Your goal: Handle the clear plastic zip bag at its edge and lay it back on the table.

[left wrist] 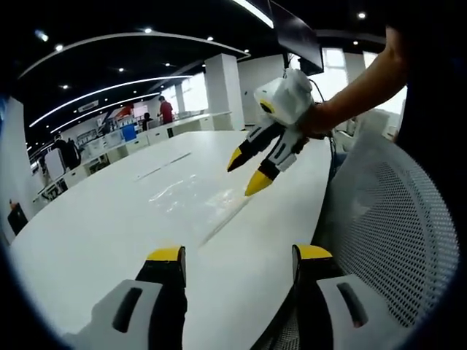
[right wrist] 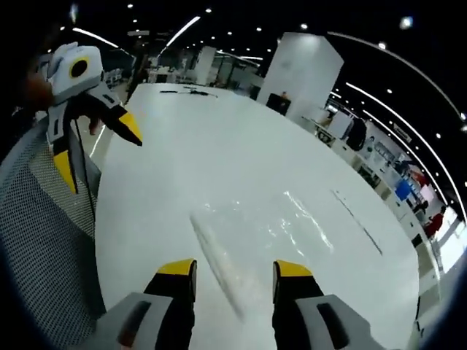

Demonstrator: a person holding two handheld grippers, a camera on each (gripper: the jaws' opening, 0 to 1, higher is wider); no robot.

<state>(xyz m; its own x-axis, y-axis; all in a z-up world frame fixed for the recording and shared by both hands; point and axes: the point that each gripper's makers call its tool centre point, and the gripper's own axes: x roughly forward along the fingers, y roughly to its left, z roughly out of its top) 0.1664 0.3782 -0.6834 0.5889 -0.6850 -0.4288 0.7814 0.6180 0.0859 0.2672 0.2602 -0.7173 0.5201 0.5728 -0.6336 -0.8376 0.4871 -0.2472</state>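
Observation:
The clear plastic zip bag (left wrist: 195,201) lies flat on the white table (left wrist: 95,233); its zip edge runs along the side nearest the chair. In the left gripper view my right gripper (left wrist: 246,171), held by a hand, hovers open just above that edge, touching nothing. My left gripper (left wrist: 241,255) stands open near the table's edge, short of the bag, with nothing between its jaws. In the right gripper view the bag (right wrist: 281,222) lies just beyond my open right gripper (right wrist: 235,270), and the left gripper (right wrist: 98,149) hangs open at the upper left.
A white mesh chair back (left wrist: 398,233) stands close against the table's edge, also seen as the chair back (right wrist: 40,240). Thin dark items (right wrist: 186,90) lie at the table's far end. White columns, desks and people fill the office behind.

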